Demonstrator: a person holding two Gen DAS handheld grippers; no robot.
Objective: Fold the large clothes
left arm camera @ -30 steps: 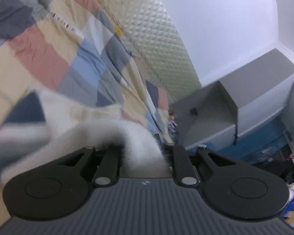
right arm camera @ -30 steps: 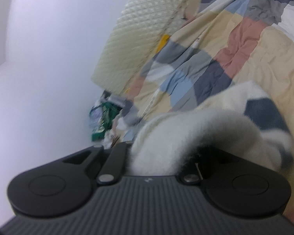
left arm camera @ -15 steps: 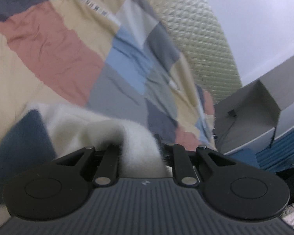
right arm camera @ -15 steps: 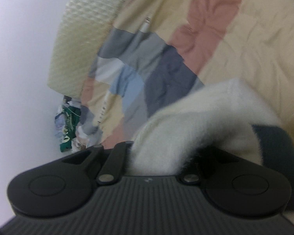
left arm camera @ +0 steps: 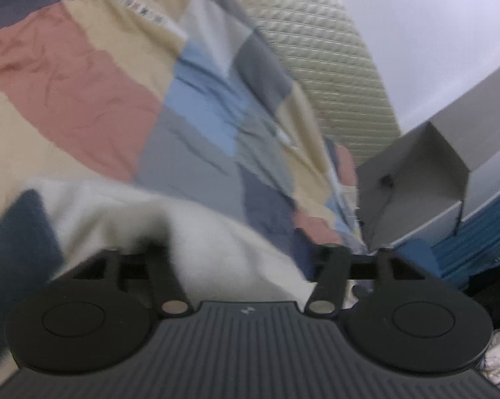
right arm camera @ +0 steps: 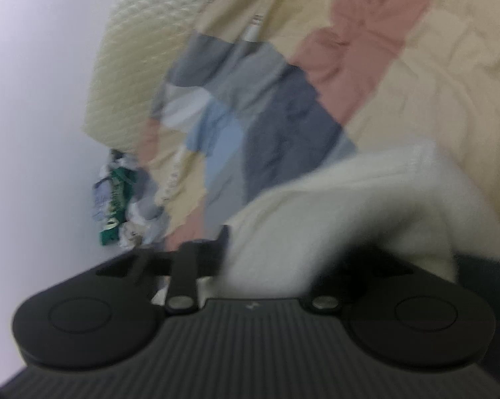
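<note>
A fluffy white garment with dark blue patches lies on the patchwork bed cover. In the left wrist view my left gripper has its jaws spread wide, with the white fabric lying loose between them. In the right wrist view the same white garment drapes over my right gripper, whose jaws are also spread apart. The fabric hides the right finger. Both views are motion-blurred.
The bed cover has pink, beige, grey and blue blocks. A cream quilted headboard stands behind the bed. A grey cabinet stands to the right of the bed. A clutter pile lies by the white wall.
Both grippers were shut on the white garment and have now opened, letting it go. Both have lowered closer to the bed cover.
</note>
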